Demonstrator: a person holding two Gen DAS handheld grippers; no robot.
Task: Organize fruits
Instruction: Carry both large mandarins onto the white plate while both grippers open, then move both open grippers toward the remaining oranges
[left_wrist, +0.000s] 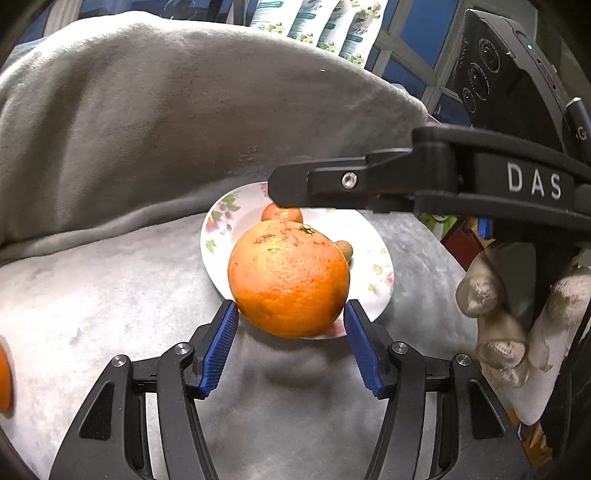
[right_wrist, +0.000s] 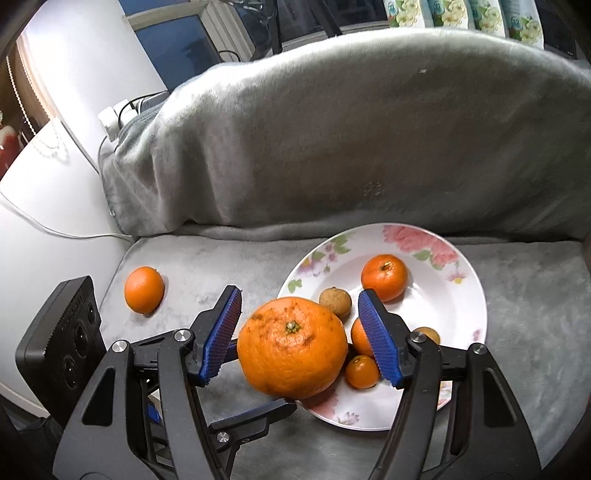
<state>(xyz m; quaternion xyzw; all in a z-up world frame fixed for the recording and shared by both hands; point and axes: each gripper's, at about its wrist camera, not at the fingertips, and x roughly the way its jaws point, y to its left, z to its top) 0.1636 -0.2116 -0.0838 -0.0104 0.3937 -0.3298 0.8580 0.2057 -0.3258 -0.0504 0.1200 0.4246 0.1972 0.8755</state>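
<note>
A large orange (left_wrist: 289, 279) is held between the blue pads of my left gripper (left_wrist: 290, 317), just over the near rim of a floral plate (left_wrist: 221, 221). In the right wrist view the same orange (right_wrist: 291, 347) sits between the left gripper's fingers (right_wrist: 258, 413), over the plate's (right_wrist: 461, 295) left edge. My right gripper (right_wrist: 299, 332) is open around it without touching. On the plate lie a mandarin (right_wrist: 384, 277), two small brown fruits (right_wrist: 334, 301) and two small orange fruits (right_wrist: 361, 371). Another orange (right_wrist: 144, 289) lies on the grey cloth to the left.
A grey blanket (right_wrist: 332, 147) covers the seat and its raised back. A white table edge with cables and a plug (right_wrist: 110, 118) is at the left. The right gripper's body (left_wrist: 406, 181) and a gloved hand (left_wrist: 517, 325) cross the left wrist view.
</note>
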